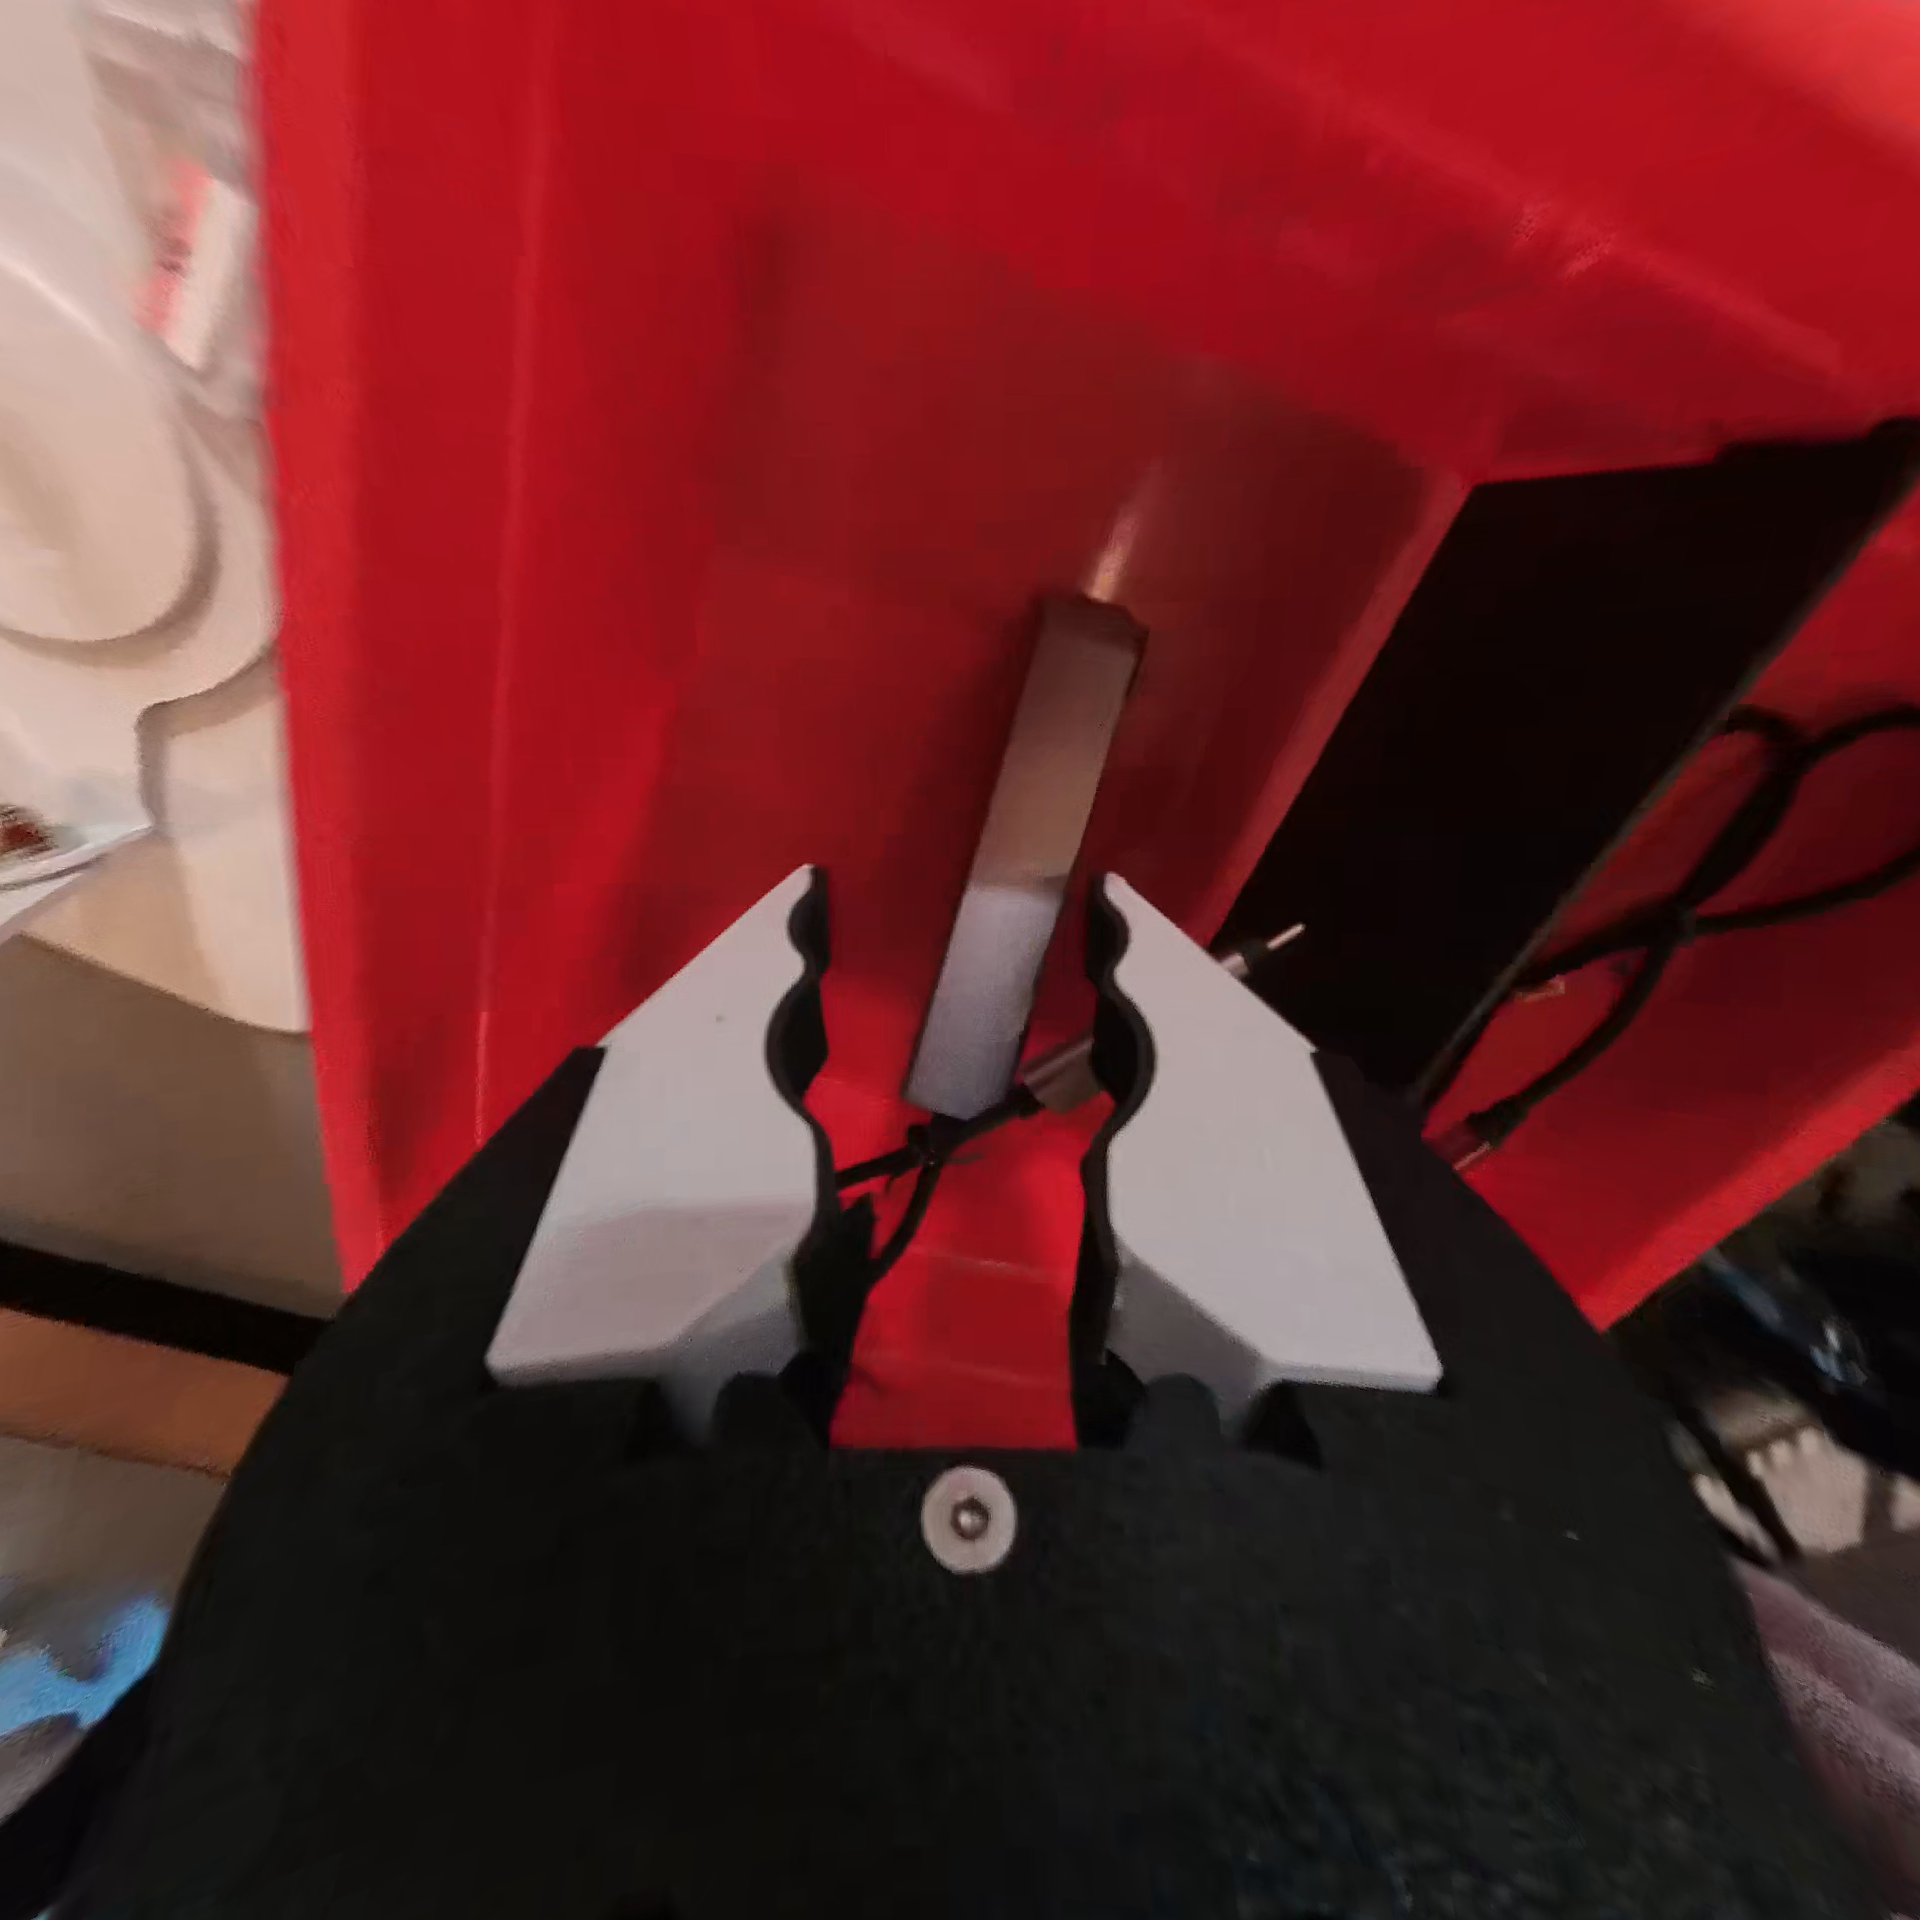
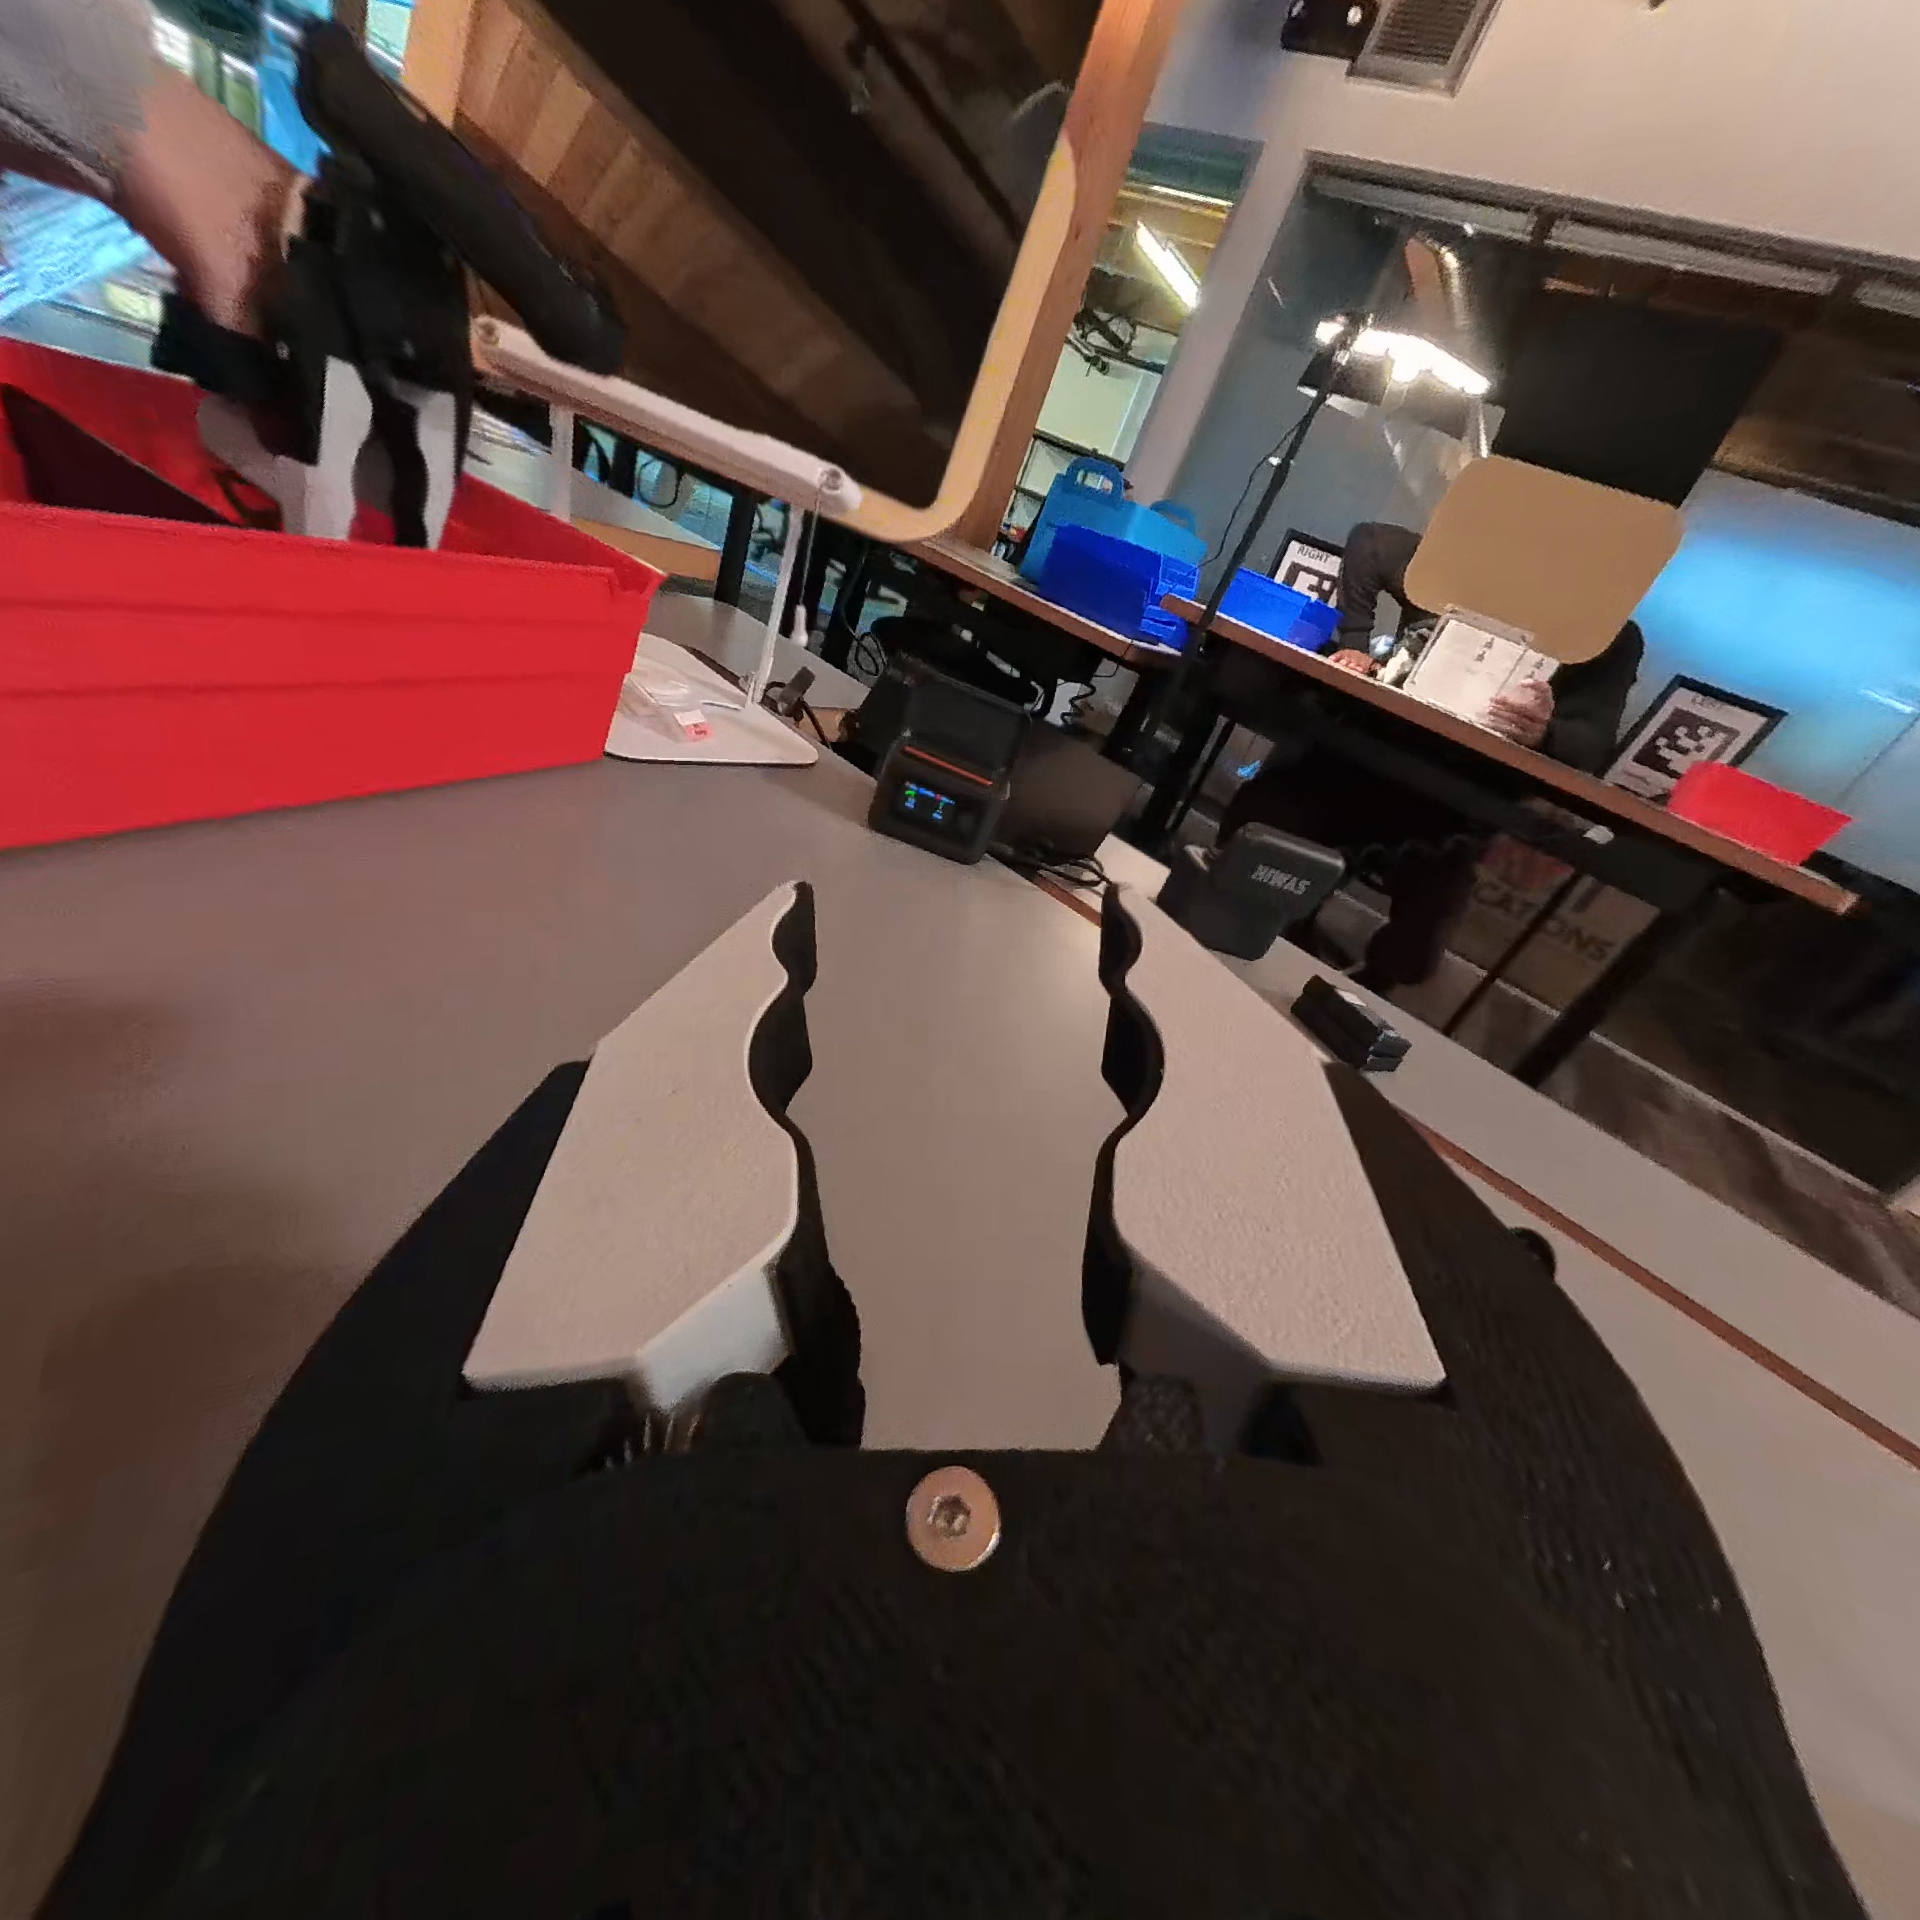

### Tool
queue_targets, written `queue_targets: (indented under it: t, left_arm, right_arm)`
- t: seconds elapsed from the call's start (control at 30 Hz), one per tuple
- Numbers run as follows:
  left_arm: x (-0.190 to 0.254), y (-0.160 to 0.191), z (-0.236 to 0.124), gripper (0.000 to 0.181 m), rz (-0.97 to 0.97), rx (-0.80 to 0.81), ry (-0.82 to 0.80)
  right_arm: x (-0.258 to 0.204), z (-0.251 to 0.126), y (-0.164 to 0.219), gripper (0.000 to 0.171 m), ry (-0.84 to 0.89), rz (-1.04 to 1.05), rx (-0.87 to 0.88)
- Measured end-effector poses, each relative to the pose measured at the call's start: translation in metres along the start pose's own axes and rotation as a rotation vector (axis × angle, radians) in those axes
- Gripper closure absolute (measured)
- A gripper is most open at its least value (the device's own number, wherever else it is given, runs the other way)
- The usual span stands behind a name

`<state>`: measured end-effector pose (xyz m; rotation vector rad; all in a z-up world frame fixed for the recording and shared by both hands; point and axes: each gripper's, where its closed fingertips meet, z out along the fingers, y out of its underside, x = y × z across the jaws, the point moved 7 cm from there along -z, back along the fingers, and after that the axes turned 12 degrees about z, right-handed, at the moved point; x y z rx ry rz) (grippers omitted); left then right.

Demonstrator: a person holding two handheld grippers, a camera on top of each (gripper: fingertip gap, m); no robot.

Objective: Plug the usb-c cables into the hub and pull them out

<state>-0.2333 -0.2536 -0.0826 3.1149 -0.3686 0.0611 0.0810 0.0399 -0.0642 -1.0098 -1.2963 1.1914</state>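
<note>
In the left wrist view a long grey hub (image 1: 1039,831) lies in a red bin (image 1: 675,520), its near end between my fingertips. My left gripper (image 1: 961,894) is open around that end, not touching it. A thin black cable (image 1: 935,1148) runs off the hub's near end, and a plug (image 1: 1065,1086) lies beside it. More black usb-c cables (image 1: 1662,935) lie to the right, with a loose plug (image 1: 1262,951). My right gripper (image 2: 956,904) is open and empty, low over a grey table (image 2: 312,987). The left gripper (image 2: 384,468) shows far off over the red bin (image 2: 312,665).
A black divider (image 1: 1507,727) stands in the bin, right of the hub. On the table past my right gripper sit a white lamp base (image 2: 717,727), a small black device with a screen (image 2: 940,800) and a black box (image 2: 1257,883). A person sits at a far table (image 2: 1558,758).
</note>
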Motion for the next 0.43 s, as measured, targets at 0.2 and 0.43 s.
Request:
queue_targets:
  t: [0.2,0.43]
  left_arm:
    - [0.005,0.002,0.024,0.155,0.012,-0.103,0.175]
    - [0.012,-0.006,-0.038,0.160,0.153,-0.044,-0.069]
  right_arm:
    - [-0.006,0.001,0.000,0.119,0.004,-0.045,0.046]
    - [0.001,-0.003,-0.005,0.127,0.027,0.056,0.105]
